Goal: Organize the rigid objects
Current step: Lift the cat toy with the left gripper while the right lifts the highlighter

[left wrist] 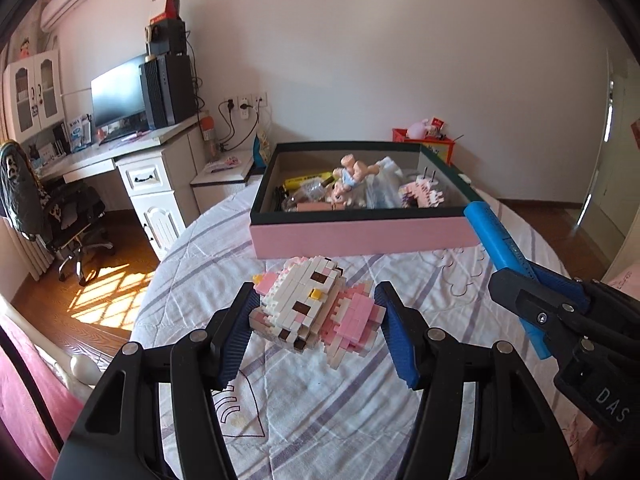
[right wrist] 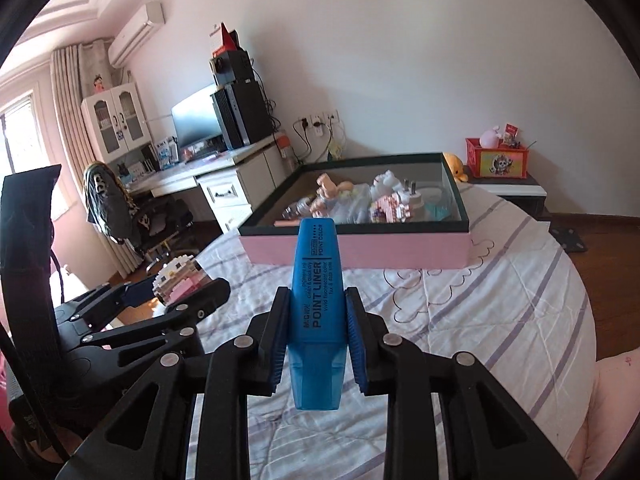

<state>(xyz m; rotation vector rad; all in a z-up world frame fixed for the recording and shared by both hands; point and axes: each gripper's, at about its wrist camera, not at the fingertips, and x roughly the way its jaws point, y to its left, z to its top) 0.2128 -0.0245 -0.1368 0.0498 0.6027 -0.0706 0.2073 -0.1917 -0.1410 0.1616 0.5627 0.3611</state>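
My left gripper is shut on a pink and white brick-built cat figure, held above the bed; the same figure shows at the left of the right wrist view. My right gripper is shut on a blue highlighter marked "POINT LINER", which points toward the box; the highlighter also crosses the right side of the left wrist view. Ahead on the bed stands a pink box with a dark rim, holding several small toys, a bottle and another pink brick figure.
A quilted white bedspread with purple stripes covers the bed. A white desk with a monitor, a computer tower and an office chair stands to the left. A red crate of toys sits on a low stand at the back right.
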